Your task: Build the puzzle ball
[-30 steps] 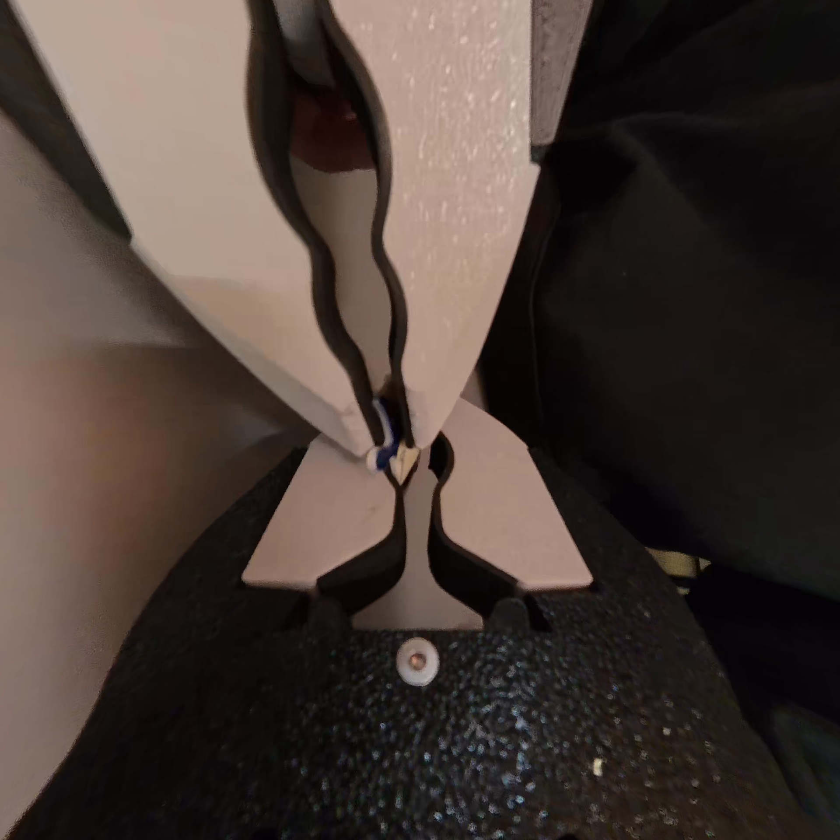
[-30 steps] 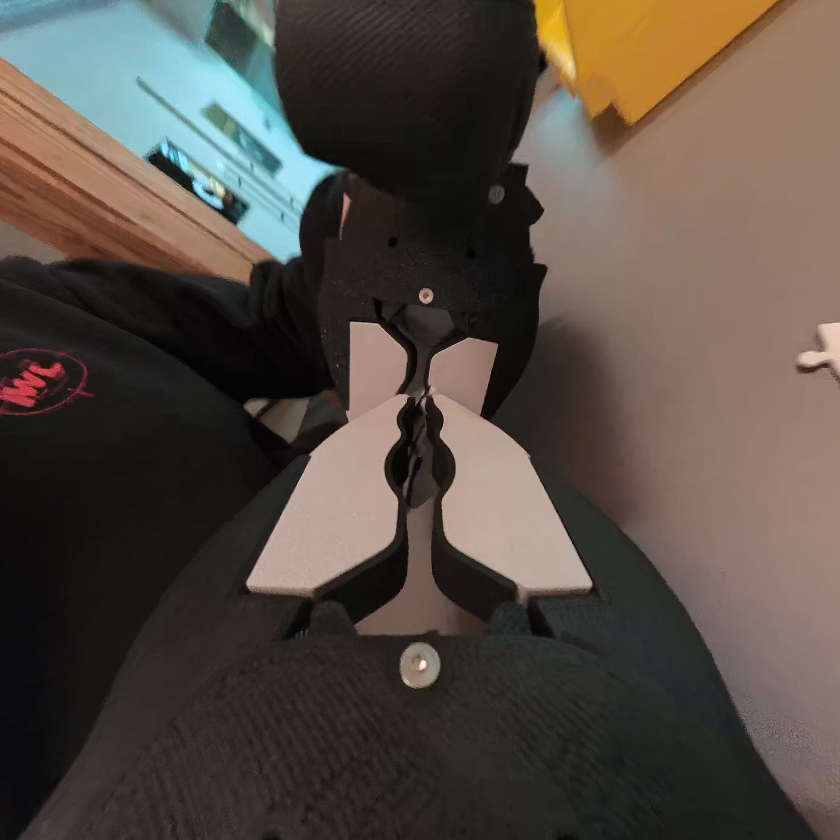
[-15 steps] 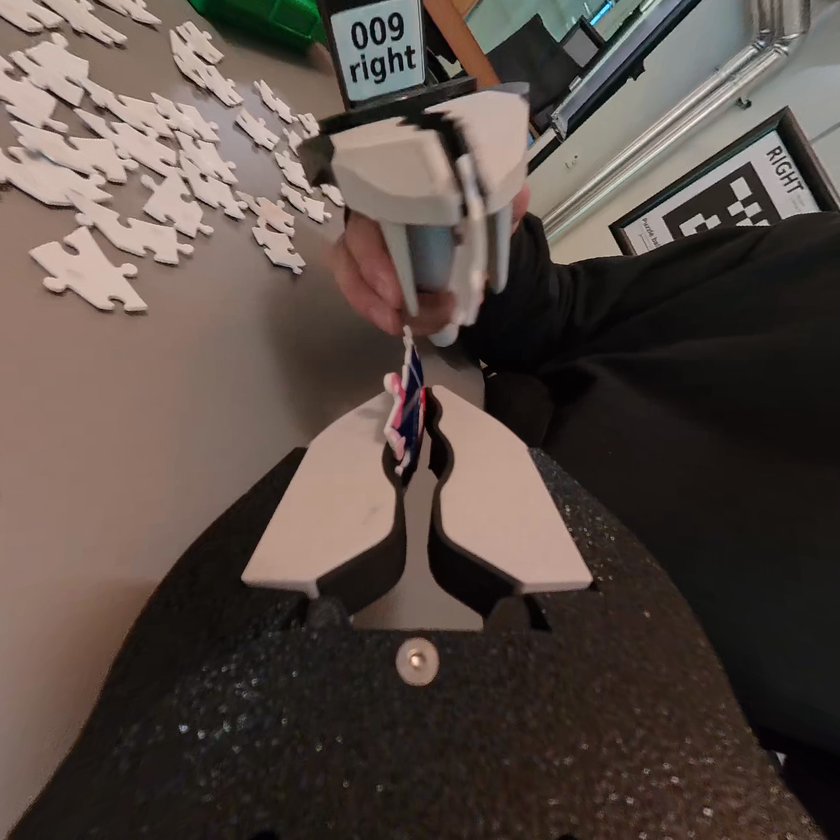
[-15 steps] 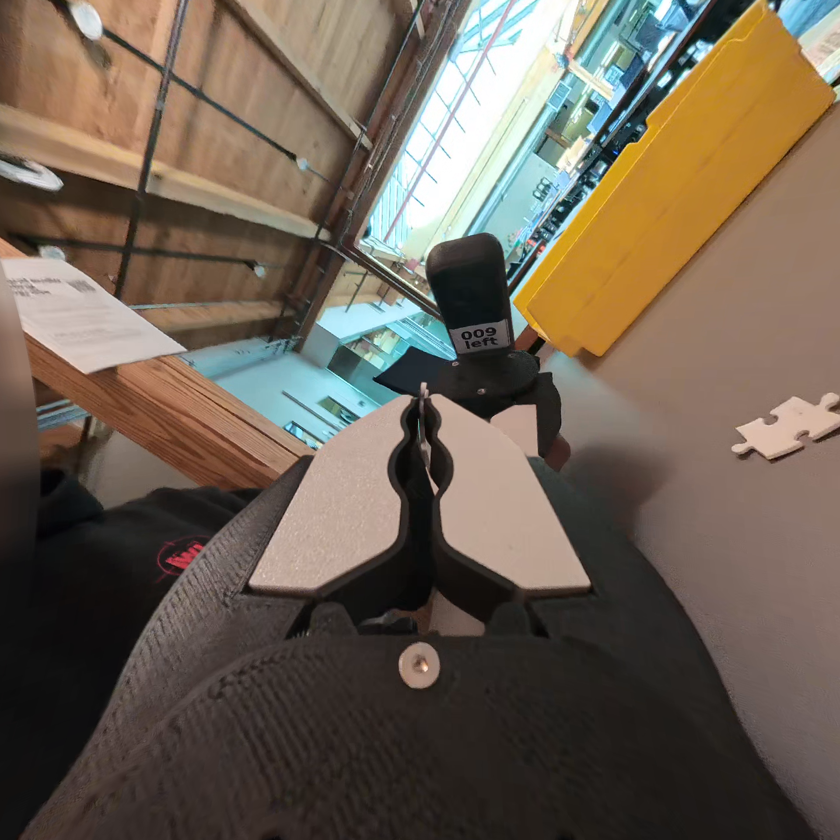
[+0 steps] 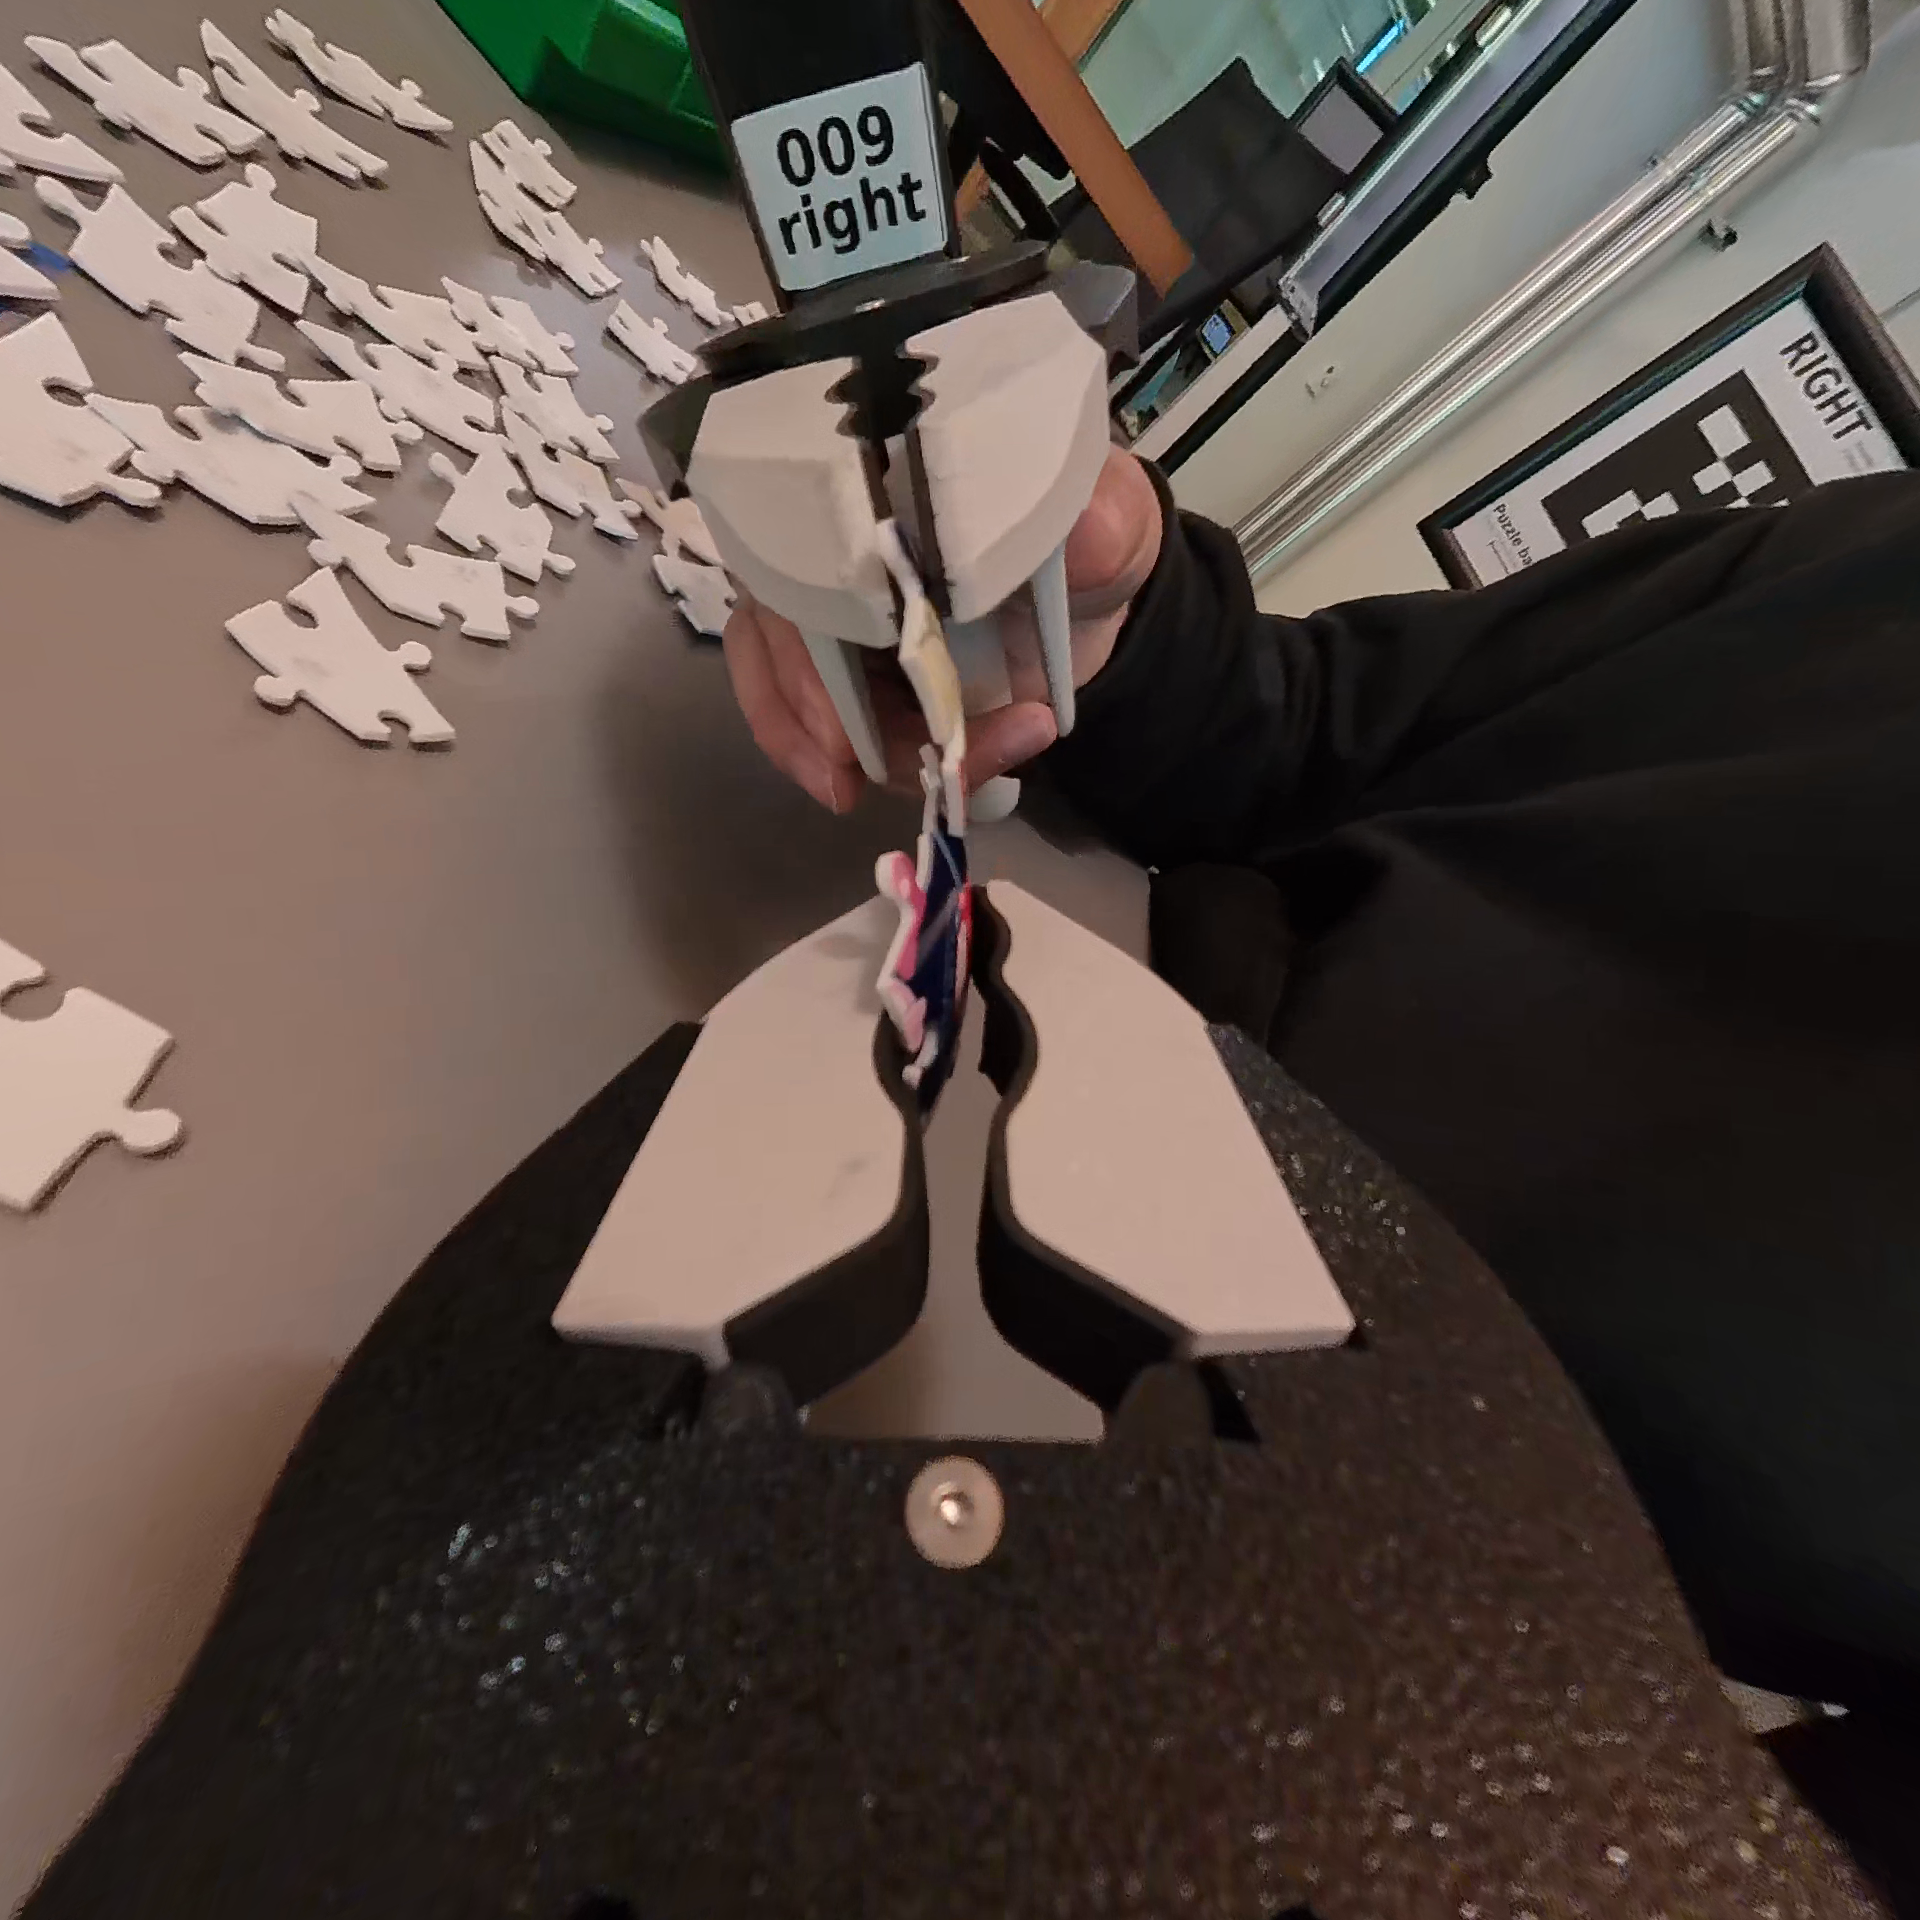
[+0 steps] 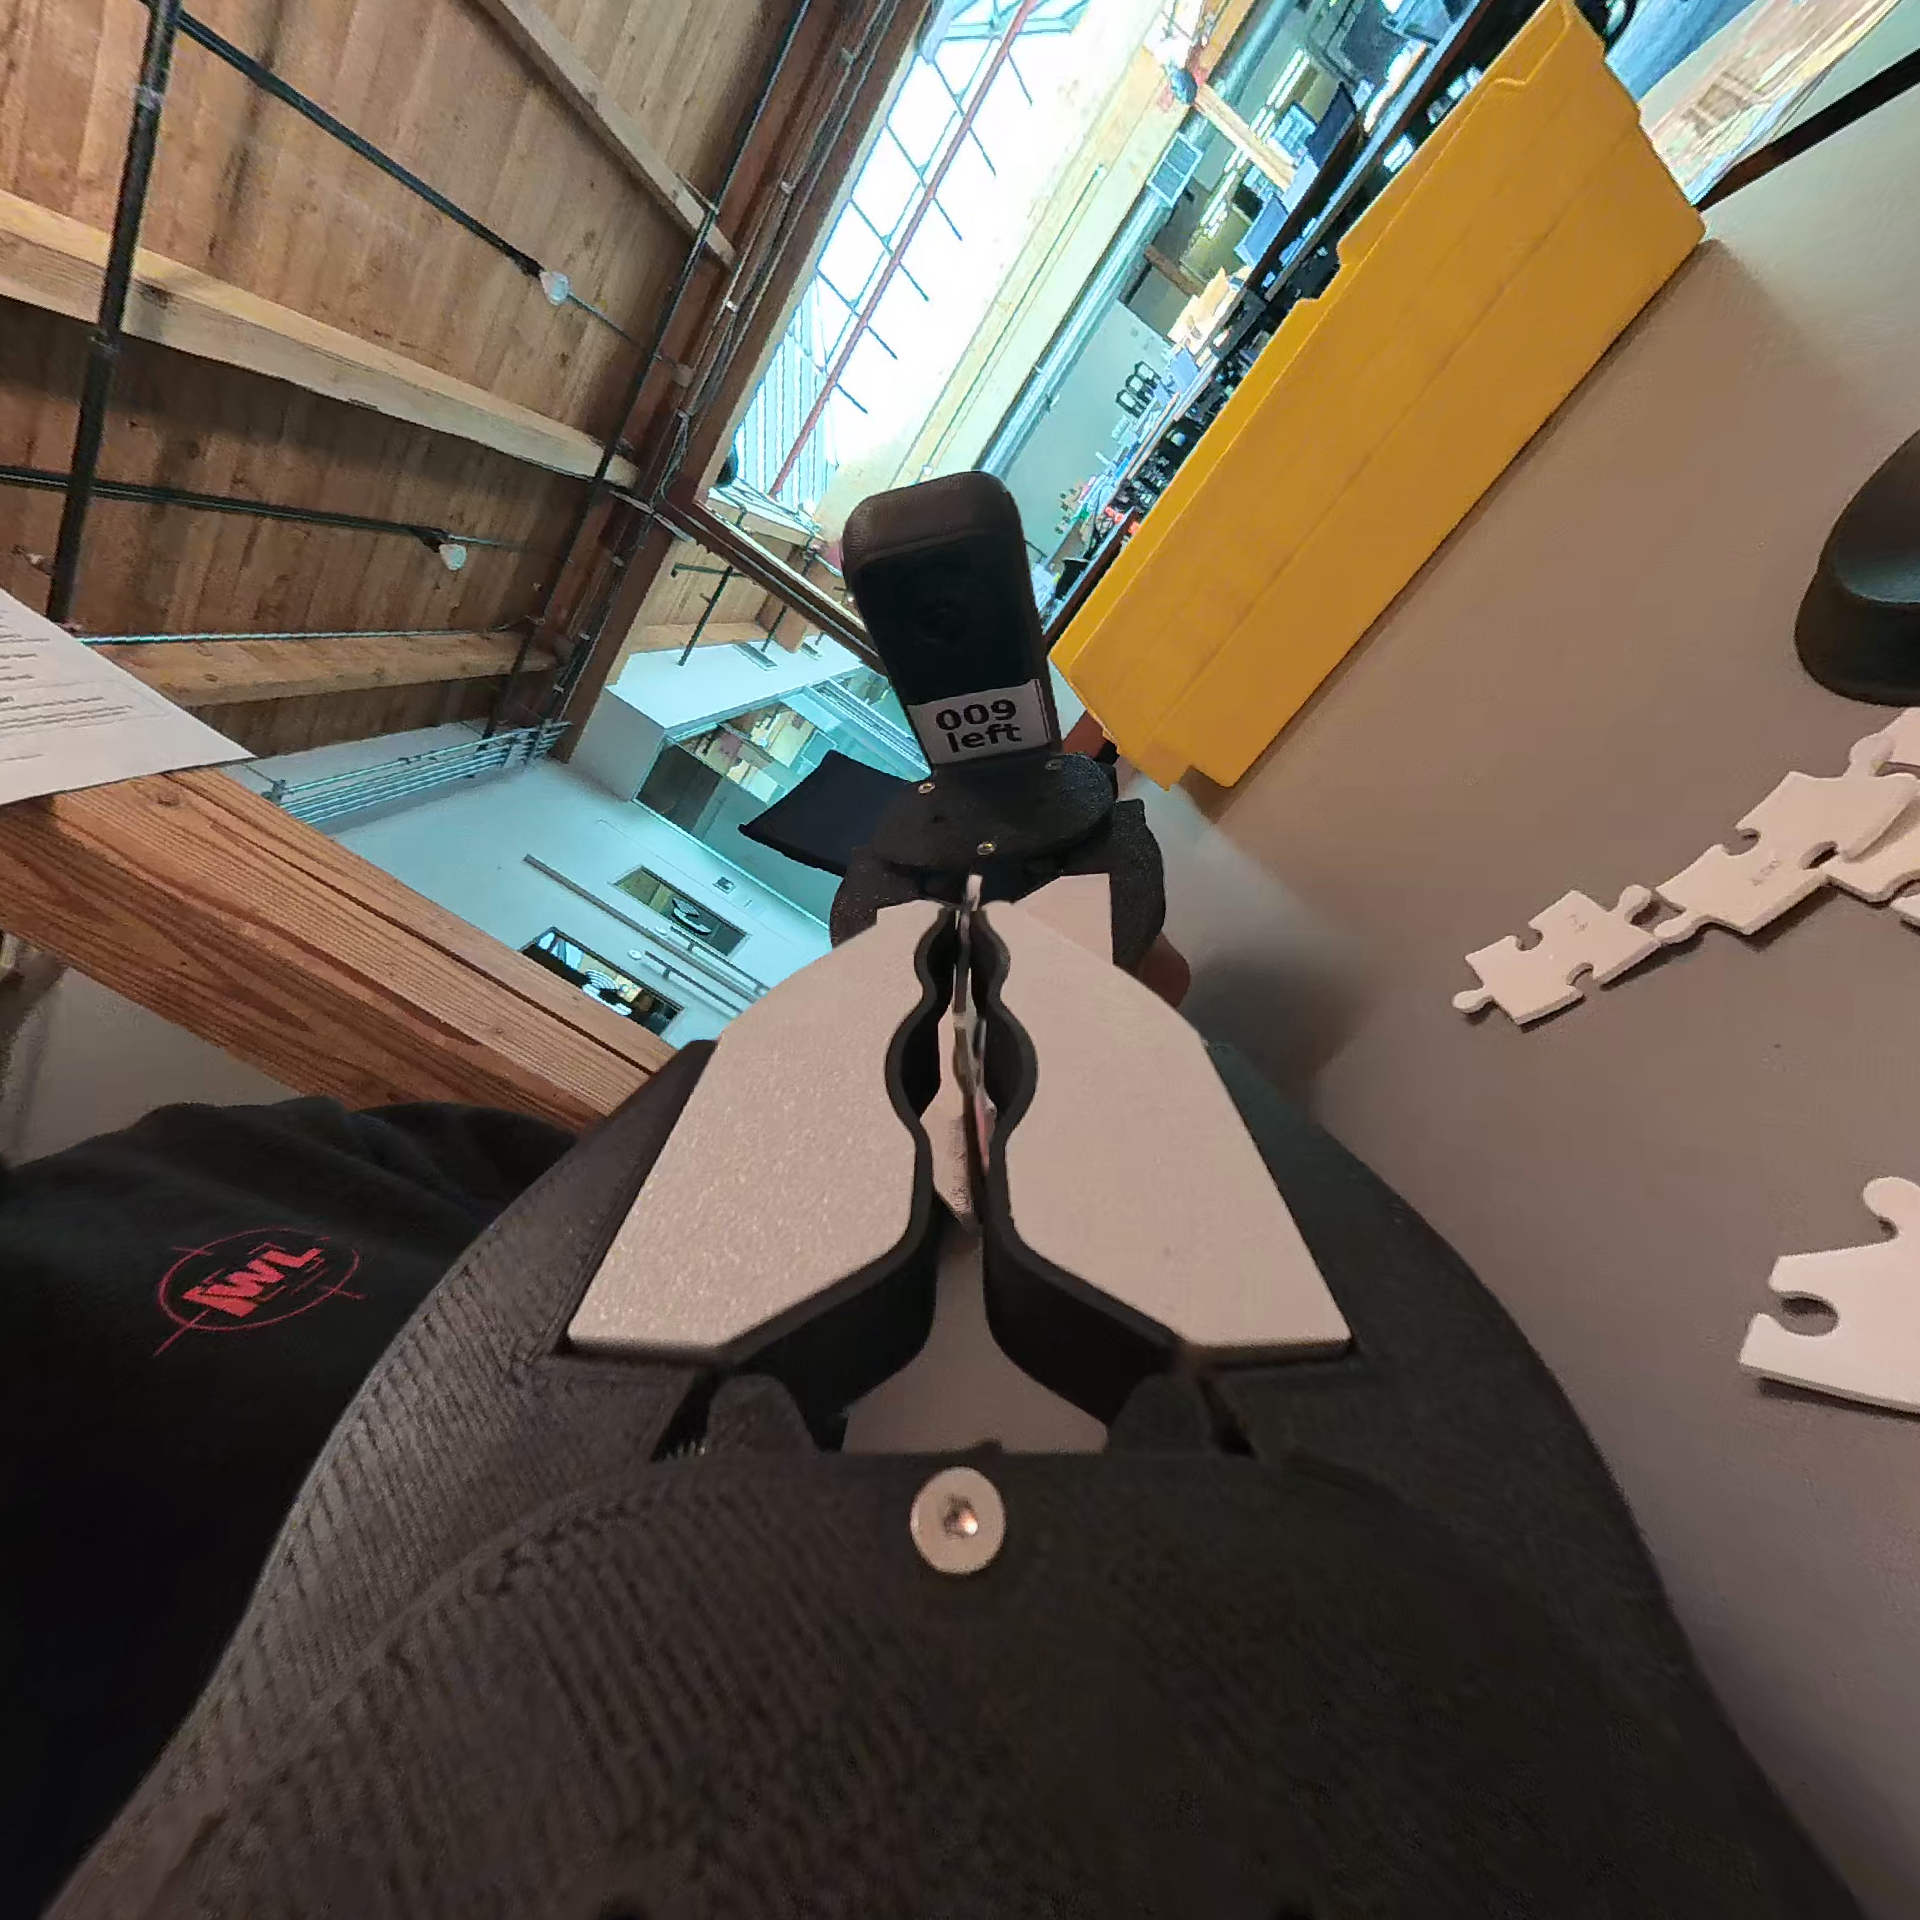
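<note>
Two pieces are held edge to edge above the desk [image 5: 312, 935]: a blue piece [image 5: 935, 966] clamped in the left tongs [image 5: 951, 935], a pale piece [image 5: 930, 665] in the right tongs [image 6: 966, 997]. Joining is in hand; next, tab and notch must be aligned and pressed.

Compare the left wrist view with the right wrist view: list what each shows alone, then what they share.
Left wrist view only: a spread of loose white pieces, a green bin, and the colored face of the blue-and-pink piece.

Right wrist view only: a yellow bin, wooden beams, a window.

Both: the gray table, the left gripper and right gripper, each with jaws shut on a puzzle piece.
</note>
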Demonstrator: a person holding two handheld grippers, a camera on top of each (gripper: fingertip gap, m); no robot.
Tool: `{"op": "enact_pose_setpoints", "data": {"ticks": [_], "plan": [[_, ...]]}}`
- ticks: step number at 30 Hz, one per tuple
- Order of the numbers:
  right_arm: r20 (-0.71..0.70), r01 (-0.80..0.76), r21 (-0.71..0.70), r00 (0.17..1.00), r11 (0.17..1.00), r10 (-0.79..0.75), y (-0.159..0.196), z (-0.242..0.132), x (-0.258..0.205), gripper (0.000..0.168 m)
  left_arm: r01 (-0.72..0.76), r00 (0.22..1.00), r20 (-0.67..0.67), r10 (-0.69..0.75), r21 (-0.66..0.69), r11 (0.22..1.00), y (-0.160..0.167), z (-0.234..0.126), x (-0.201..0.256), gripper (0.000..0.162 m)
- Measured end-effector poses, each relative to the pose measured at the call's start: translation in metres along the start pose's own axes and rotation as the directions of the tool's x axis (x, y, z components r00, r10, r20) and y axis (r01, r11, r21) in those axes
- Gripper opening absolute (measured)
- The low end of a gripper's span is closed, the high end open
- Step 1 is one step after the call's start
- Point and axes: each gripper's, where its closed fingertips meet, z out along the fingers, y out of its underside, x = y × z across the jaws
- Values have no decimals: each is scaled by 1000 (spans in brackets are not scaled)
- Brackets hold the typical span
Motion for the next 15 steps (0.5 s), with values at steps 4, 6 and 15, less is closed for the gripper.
{"op": "enact_pose_setpoints", "data": {"ticks": [4,6,15], "plan": [[-9,14,8,1000,1000,-14,0,0,4,3,1,1000,-2,-1,5,1000,0,0,-3,3],[-19,29,12,999,999,-29,-1,-1,6,3,-1,1000,1,1,12,1000,0,0,-5,3],[-32,47,-20,998,999,-47,3,-1,10,3,-42,999,-6,42,4,999,3,1,-5,3]]}}
